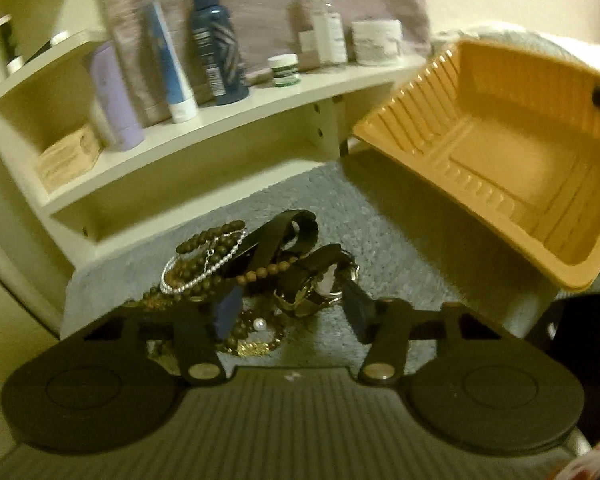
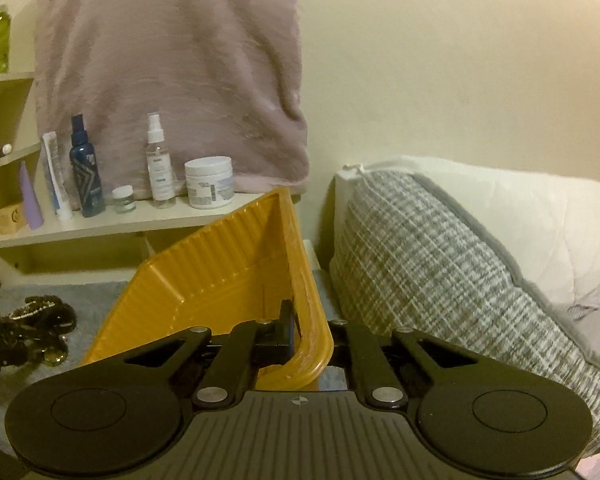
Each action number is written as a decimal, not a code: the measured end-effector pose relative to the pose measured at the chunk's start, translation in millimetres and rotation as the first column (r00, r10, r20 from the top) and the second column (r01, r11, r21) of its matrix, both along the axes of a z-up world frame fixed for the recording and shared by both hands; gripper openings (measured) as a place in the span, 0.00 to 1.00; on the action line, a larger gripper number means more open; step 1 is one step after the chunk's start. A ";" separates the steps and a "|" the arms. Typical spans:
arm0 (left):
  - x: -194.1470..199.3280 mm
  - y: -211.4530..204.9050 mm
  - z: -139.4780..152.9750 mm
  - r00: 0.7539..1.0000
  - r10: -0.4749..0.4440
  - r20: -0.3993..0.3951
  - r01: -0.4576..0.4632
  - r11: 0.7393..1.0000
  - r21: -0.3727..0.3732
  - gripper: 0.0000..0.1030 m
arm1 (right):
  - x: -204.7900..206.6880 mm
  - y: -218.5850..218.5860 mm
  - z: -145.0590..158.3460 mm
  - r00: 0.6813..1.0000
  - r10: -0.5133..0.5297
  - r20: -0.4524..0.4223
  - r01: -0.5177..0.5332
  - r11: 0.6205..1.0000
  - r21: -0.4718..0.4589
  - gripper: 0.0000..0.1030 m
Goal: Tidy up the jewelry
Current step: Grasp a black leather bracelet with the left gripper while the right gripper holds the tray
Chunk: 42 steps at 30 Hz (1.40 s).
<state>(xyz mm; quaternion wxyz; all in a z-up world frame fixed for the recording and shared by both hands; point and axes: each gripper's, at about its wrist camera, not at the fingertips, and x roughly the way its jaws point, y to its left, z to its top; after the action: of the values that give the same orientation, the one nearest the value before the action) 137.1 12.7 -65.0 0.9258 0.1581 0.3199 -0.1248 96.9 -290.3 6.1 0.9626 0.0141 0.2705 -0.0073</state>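
The jewelry pile [image 1: 256, 276], beads, a pearl strand, dark straps and gold pieces, lies tangled on the grey cloth [image 1: 380, 240] at lower centre of the left wrist view, just beyond the left tongs [image 1: 292, 312]. These stand wide open, holding nothing, though one pad may brush the heap. To do this well, I judge, close on a single strand rather than the knot, and lift slowly. At right, the right tongs [image 2: 300, 334] are clamped on the rim of the tilted, empty orange tray [image 2: 220, 264]; level it first.
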 end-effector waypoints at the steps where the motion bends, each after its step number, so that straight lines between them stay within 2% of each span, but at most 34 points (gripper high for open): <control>1: 1.4 0.2 -1.8 1.000 -0.014 -0.004 0.014 1.000 0.010 0.42 | -0.7 2.9 0.6 1.000 0.003 0.006 -0.003 1.000 -0.016 0.06; 5: 5.4 0.5 -5.3 0.999 -0.040 -0.015 0.040 0.998 0.045 0.32 | -4.5 9.9 1.4 1.000 0.014 0.023 -0.013 0.998 -0.057 0.06; 7: 7.2 2.3 -5.2 0.999 -0.042 -0.014 0.042 0.998 0.039 0.28 | -5.5 12.1 1.0 0.999 0.018 0.030 -0.016 0.997 -0.075 0.06; 9: 10.1 3.1 -6.3 0.999 -0.039 -0.025 0.040 0.998 0.042 0.19 | -6.1 13.7 0.1 0.999 0.024 0.035 -0.021 0.996 -0.091 0.06; 11: 12.6 4.3 -7.4 0.999 -0.035 -0.034 0.036 0.999 0.036 0.15 | -6.1 13.6 -0.5 0.999 0.026 0.037 -0.023 0.995 -0.097 0.06; 18: 13.6 12.9 1.5 0.997 0.031 -0.064 -0.036 0.996 -0.084 0.13 | -6.4 14.4 -1.1 0.999 0.030 0.039 -0.025 0.994 -0.106 0.06; 22: 12.7 10.0 9.7 0.998 0.036 -0.048 -0.040 0.994 -0.098 0.12 | -6.4 15.2 -1.2 0.998 0.036 0.046 -0.031 0.993 -0.111 0.06; 34: 11.2 -13.0 27.7 1.000 -0.006 -0.019 0.003 0.993 -0.121 0.11 | -6.2 14.2 -1.7 0.998 0.040 0.049 -0.035 0.994 -0.108 0.06; 42: 12.0 -40.8 46.3 0.997 -0.072 0.006 0.072 0.978 -0.194 0.11 | -5.6 13.6 -2.2 0.998 0.039 0.053 -0.033 0.994 -0.107 0.06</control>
<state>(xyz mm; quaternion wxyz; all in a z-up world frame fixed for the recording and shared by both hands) 149.1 -28.1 -18.6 0.9315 0.0783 0.3006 -0.1891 91.3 -276.6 3.9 0.9691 -0.0417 0.2431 -0.0039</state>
